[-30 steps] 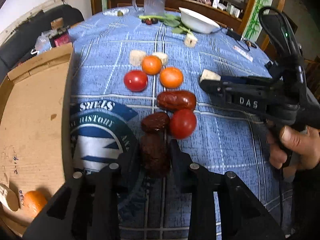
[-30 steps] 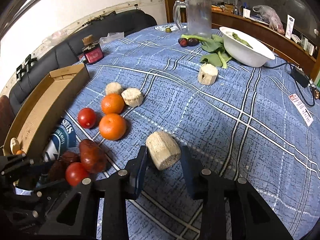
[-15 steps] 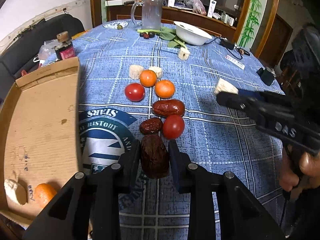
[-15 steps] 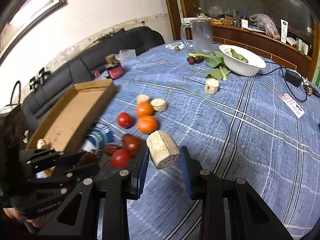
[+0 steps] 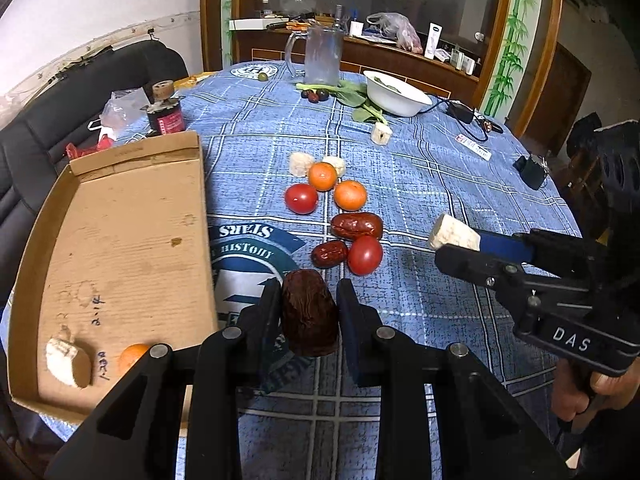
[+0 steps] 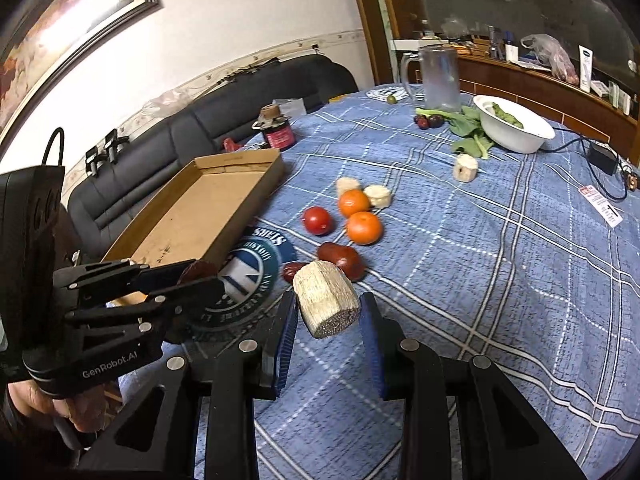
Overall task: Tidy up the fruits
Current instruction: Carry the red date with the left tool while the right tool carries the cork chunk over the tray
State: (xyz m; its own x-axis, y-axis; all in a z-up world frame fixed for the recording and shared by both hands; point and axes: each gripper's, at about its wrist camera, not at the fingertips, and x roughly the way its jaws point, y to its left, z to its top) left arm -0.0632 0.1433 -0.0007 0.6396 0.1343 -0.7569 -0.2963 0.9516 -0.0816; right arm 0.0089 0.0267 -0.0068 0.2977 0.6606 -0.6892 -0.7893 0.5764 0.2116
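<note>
We gripped a dark date (image 5: 309, 316) in the left hand-held gripper (image 5: 308, 312) and a pale cut chunk (image 6: 326, 298) in the right hand-held gripper (image 6: 328, 320), both held clear of the surface (image 5: 420, 304), probably bound for the cardboard tray (image 5: 120, 232), where an orange (image 5: 134, 356) and another pale chunk (image 5: 66, 362) already lay.

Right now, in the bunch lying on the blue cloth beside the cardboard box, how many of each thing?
Round orange fruits: 2
Round red tomatoes: 2
Wrinkled dark-red dates: 2
Pale cut chunks: 2
Total: 8
</note>
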